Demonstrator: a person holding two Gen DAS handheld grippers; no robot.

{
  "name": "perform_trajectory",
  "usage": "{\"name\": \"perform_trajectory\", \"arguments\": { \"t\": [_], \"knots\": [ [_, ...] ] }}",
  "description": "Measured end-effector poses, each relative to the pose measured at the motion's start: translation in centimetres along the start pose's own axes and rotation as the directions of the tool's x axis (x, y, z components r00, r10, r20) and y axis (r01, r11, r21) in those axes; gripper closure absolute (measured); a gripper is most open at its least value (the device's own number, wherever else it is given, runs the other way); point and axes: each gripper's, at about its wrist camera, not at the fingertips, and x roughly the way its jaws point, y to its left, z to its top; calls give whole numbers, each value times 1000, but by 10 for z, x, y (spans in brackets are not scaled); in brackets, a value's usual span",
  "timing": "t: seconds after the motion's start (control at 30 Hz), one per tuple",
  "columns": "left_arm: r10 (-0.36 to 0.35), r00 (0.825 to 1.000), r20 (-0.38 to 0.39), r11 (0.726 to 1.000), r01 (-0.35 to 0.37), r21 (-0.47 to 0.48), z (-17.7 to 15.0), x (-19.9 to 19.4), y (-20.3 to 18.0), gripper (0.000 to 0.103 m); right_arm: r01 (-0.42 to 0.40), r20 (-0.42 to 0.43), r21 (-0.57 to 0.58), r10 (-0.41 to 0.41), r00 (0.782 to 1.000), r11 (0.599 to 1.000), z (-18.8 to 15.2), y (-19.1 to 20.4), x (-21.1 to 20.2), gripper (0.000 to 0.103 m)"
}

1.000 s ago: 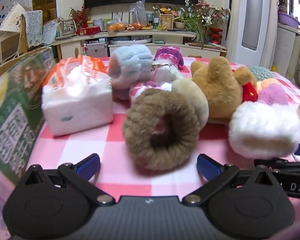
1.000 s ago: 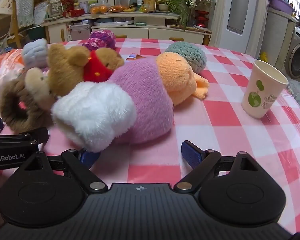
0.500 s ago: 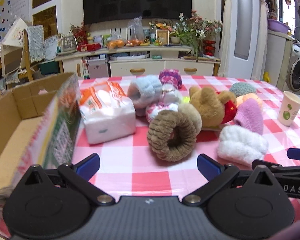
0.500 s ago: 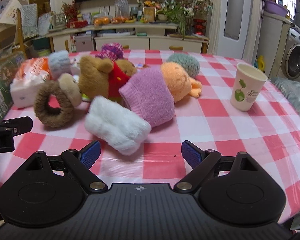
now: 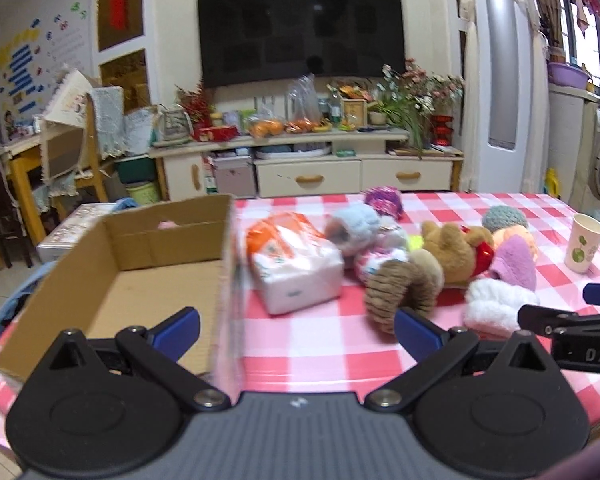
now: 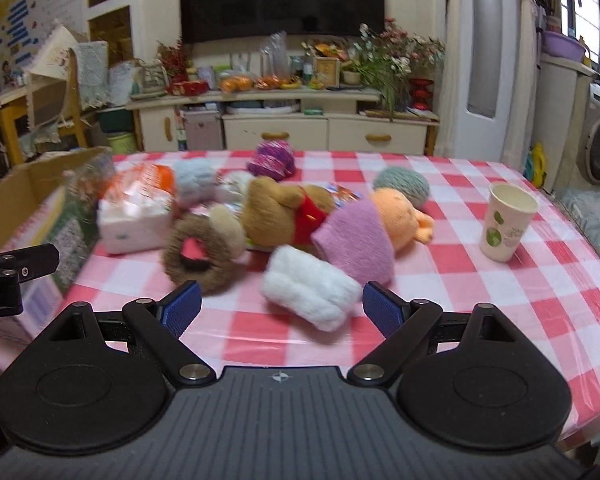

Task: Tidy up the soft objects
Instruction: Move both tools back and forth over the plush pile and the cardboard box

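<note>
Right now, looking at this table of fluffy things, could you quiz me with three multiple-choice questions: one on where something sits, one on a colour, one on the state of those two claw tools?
1. Where does the cardboard box sit relative to the soft toys?
A. At the left end of the table
B. At the right end, by the cup
C. On the floor

2. What colour is the fluffy cuff lying nearest the right gripper?
A. Brown
B. White
C. Green

3. What state are the left gripper and the right gripper in?
A. Both open, holding nothing
B. Both shut on toys
C. Left shut on the paper cup

Answers:
1. A, the box stands left of the tissue pack in both views.
2. B, the white cuff lies just ahead of its fingers.
3. A, each pair of blue pads stands wide apart with nothing between.
</note>
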Motion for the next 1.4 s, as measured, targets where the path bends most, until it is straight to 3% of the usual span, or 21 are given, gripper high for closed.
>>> {"name": "perform_trajectory", "arguments": {
  "t": [0.33, 0.7, 1.4],
  "knots": [
    [94, 995, 33, 995, -93, -16, -4, -30, 38, 1, -90, 43, -56, 93, 995, 994, 16, 33, -17, 0],
    [143, 989, 48, 988, -140, -58, -6, -45, 59, 1, -170, 68, -111, 178, 982, 979, 15, 58, -35, 0],
    [173, 983, 56, 984, -169, -57, -8, -47, 56, 0, -165, 88, -117, 176, 980, 979, 1, 55, -36, 0]
  ]
}}
